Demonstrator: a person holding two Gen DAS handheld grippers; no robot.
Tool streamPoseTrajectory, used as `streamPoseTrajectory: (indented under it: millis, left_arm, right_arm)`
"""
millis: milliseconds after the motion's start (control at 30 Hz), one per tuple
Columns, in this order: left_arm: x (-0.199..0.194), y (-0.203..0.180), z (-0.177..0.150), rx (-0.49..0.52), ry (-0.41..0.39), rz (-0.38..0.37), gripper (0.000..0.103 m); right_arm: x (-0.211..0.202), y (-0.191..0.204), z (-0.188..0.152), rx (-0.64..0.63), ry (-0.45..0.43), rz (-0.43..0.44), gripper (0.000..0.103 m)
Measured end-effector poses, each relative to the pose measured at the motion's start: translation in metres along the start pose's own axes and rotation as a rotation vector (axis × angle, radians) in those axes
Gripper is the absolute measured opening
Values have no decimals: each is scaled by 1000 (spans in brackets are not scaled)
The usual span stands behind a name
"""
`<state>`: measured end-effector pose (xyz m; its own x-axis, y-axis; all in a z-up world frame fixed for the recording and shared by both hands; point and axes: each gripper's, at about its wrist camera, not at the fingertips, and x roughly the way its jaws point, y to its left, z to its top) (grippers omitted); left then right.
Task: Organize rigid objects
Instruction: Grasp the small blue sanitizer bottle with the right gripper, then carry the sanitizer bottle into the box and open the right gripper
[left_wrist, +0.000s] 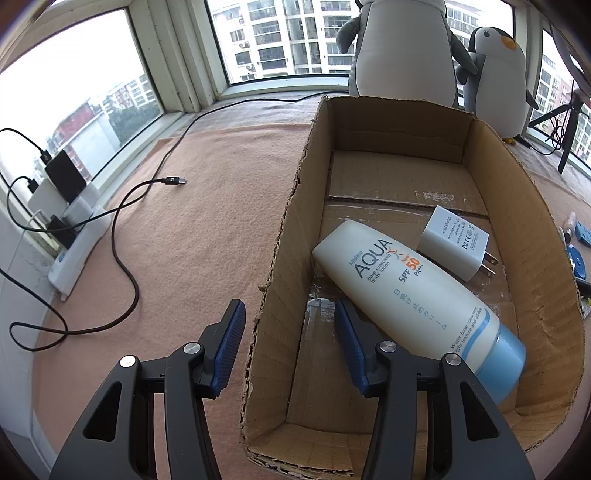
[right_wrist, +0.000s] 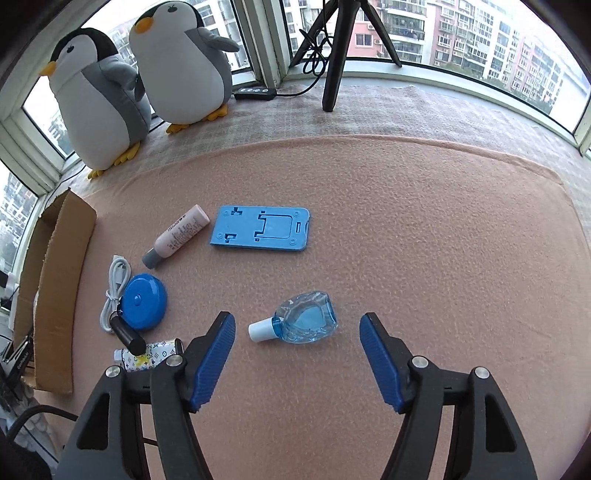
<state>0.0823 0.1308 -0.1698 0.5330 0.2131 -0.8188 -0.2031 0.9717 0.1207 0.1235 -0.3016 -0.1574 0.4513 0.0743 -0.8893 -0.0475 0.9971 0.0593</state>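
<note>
A cardboard box (left_wrist: 543, 280) lies open on the peach cloth. Inside it are a white AQUA sunscreen bottle (left_wrist: 406, 295) with a blue cap and a white plug adapter (left_wrist: 456, 243). My left gripper (left_wrist: 290, 304) hangs over the box's near left wall (left_wrist: 280, 258), one finger on each side, jaws apart and not pressing on it. My right gripper (right_wrist: 297, 319) stands open just above a small clear blue bottle (right_wrist: 306, 321) with a white cap, which lies on the cloth between the fingers, untouched.
Left of the small bottle lie a blue phone stand (right_wrist: 262, 229), a pink tube (right_wrist: 177, 236), a round blue case (right_wrist: 144, 302), a white cable (right_wrist: 114, 288), a black cylinder (right_wrist: 127, 334) and a patterned tube (right_wrist: 147, 356). Two plush penguins (right_wrist: 177, 66) and a tripod (right_wrist: 332, 55) stand by the window. A black cable (left_wrist: 125, 229) crosses the cloth.
</note>
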Motion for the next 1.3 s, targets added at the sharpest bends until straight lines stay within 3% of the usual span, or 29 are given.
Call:
streamPoseTrajectory:
  millis: [267,633,833,1067,1300]
  left_arm:
    - [0,0,0,-2,1,-3,49]
    - [0,0,0,-2,1,-3,49]
    - [0,0,0,-2,0,-3,49]
    - [1,2,0,-6,0,-6,49]
    - [0,3,-2,-11,-4,-10,49]
  right_arm:
    - [17,14,-8,-185,-4,-16,74]
    - [23,6,-7,-205,1,-20,74]
    - [19,7,-7,-204,-5,-20,53]
    - [16,11,-8,-217,-7,-35,53]
    - [-10,40,1,-243,-70,12,53]
